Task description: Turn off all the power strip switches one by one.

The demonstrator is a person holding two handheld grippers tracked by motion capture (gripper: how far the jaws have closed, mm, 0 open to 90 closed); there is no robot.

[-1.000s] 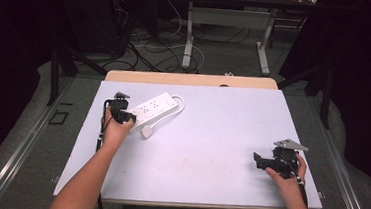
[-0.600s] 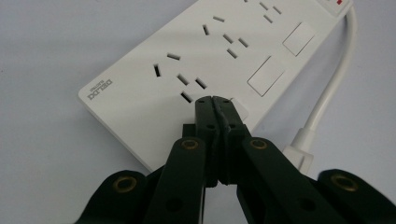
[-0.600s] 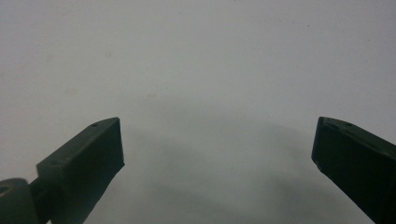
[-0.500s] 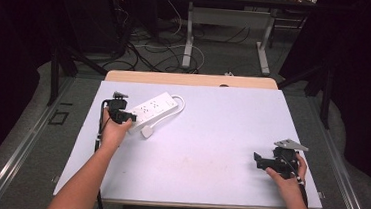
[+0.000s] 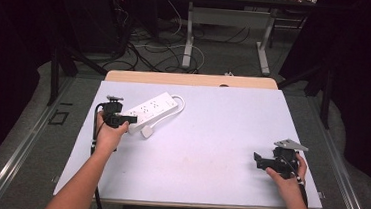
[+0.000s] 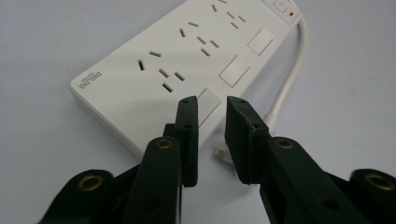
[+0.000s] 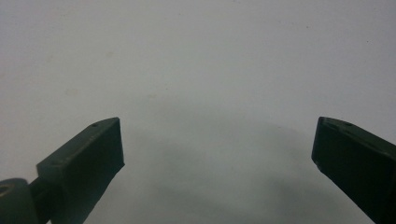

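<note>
two grippers over the pale table (image 5: pixel 210 151) — left gripper (image 6: pixel 211 122) at the near end of the white power strip (image 6: pixel 187 70), jaws just eased slightly apart, nothing between. right gripper (image 5: pixel 261 161) well apart, jaws wide, empty. probably letting go after placing the strip — next, backing off cleanly without nudging it.

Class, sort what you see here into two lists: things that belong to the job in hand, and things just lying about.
In the job:
power strip, on the table
its plug and cord
left gripper, jaws slightly apart, just been opening, nothing between them
right gripper, open over bare table

Lying about:
floor cables
desk legs behind
</note>
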